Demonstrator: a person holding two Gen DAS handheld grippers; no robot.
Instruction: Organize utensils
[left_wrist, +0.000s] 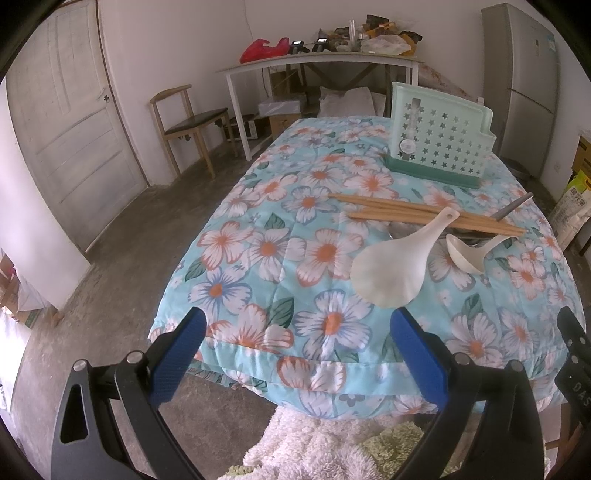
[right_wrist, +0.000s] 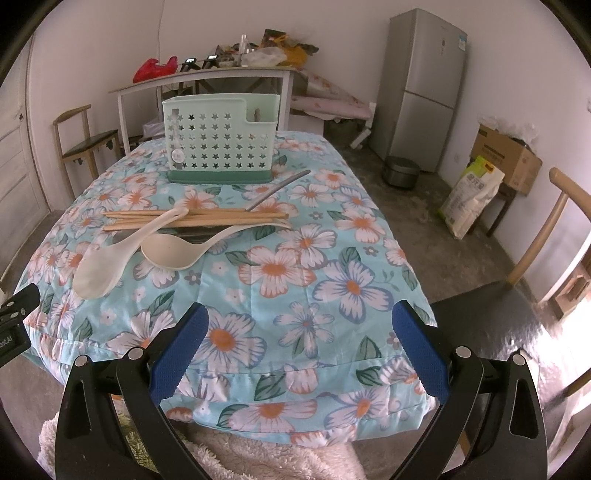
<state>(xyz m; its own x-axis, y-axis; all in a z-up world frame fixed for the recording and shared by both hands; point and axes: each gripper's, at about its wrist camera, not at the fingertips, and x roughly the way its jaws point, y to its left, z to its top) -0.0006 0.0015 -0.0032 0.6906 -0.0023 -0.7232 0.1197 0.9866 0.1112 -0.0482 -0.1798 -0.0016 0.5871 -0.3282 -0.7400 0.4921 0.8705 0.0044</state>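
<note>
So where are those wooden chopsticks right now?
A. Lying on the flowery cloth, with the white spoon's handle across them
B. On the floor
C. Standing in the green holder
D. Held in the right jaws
A: the chopsticks lie flat on the cloth in front of the holder, the white spoon has its handle resting across them, and both the left gripper and right gripper are open and empty.

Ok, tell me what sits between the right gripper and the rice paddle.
Only bare floral tablecloth lies between the open right gripper and the white rice paddle; the right wrist view shows that stretch plainly.
</note>
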